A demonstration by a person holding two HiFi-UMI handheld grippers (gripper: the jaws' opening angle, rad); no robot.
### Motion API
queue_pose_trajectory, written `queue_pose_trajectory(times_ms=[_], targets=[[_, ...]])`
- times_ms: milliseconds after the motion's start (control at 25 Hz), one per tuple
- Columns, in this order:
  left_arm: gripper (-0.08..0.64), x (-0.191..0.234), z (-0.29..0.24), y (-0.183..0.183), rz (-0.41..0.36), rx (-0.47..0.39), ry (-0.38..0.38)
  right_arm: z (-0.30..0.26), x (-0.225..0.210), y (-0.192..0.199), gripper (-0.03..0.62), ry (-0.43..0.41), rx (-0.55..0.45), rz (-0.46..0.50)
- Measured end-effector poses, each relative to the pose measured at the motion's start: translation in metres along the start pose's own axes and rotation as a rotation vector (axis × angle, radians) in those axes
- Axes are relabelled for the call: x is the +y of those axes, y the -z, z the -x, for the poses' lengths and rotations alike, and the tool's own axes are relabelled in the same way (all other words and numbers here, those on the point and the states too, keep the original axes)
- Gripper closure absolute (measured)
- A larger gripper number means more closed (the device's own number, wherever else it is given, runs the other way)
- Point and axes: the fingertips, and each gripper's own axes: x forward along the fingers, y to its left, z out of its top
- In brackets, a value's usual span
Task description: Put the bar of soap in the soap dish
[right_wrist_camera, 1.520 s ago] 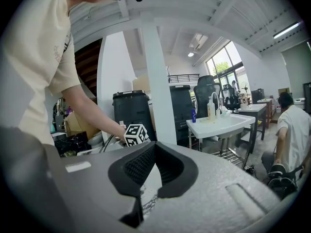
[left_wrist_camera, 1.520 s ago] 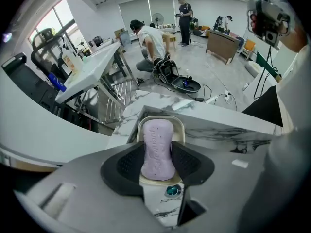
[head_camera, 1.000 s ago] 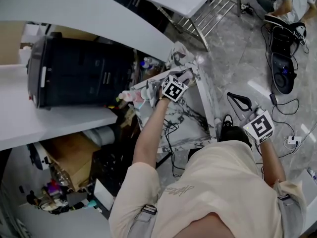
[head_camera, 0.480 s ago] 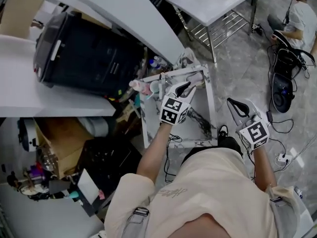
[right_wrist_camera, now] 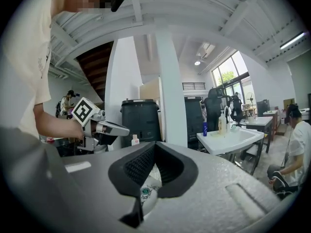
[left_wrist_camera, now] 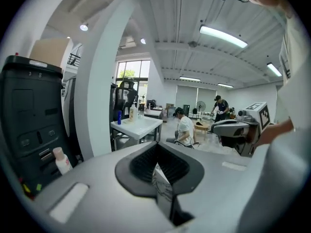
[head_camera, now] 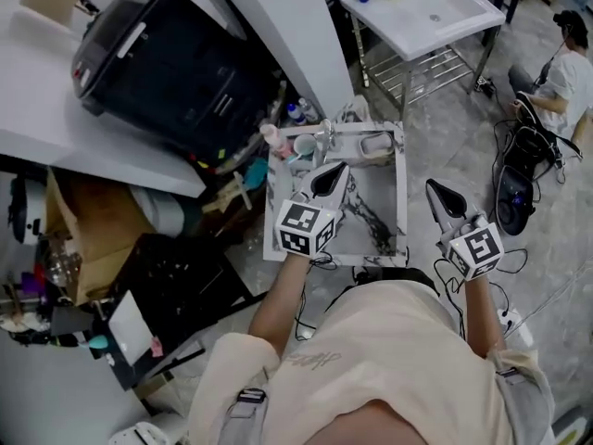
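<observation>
Bar of soap (head_camera: 378,143): a pale oblong shape appears to lie in the soap dish (head_camera: 360,148), too small to confirm. The dish sits at the far edge of the marble-patterned table (head_camera: 382,209), at the table's 12 o'clock. At the dish's 9 o'clock stand a cup (head_camera: 304,145) and, beyond it, a pink bottle (head_camera: 271,137). Left gripper (head_camera: 332,178) hangs over the table at the dish's 7 o'clock, apart from it; jaws fully together, nothing between them. Right gripper (head_camera: 437,196) is at the left gripper's 3 o'clock, just off the table's right edge; jaws also together, holding nothing. Black bin (head_camera: 176,63) at the table's 10 o'clock, white sink stand (head_camera: 431,12) at its 1 o'clock, person (head_camera: 567,74) seated on the floor at its 2 o'clock.
</observation>
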Motion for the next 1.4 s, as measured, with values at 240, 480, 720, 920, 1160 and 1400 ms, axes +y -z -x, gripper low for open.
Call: queue_pose_trajectory(times_ms=[240, 480, 720, 920, 1160, 1400], targets=[[0.547, 0.004, 0.054, -0.016, 0.067, -0.102, -0.025, 0.002, 0.023, -0.033, 0.591, 0.008, -0.054, 0.047], [0.546, 0.007, 0.080, -0.023, 0.070, -0.166, -0.042, 0.004, 0.044, -0.056, 0.591, -0.002, -0.072, 0.129], [0.546, 0.003, 0.089, -0.024, 0.023, -0.183, -0.072, 0.011, 0.066, -0.063, 0.591, -0.012, -0.073, 0.176], [0.548, 0.002, 0.092, -0.026, 0.046, -0.199, -0.071, 0.015, 0.075, -0.057, 0.591, -0.018, -0.056, 0.165], [0.546, 0.003, 0.095, -0.027, 0.047, -0.188, -0.055, 0.019, 0.067, -0.059, 0.591, 0.013, -0.053, 0.166], [0.546, -0.003, 0.100, -0.027, 0.031, -0.170, -0.036, 0.026, 0.060, -0.061, 0.591, 0.029, -0.052, 0.166]])
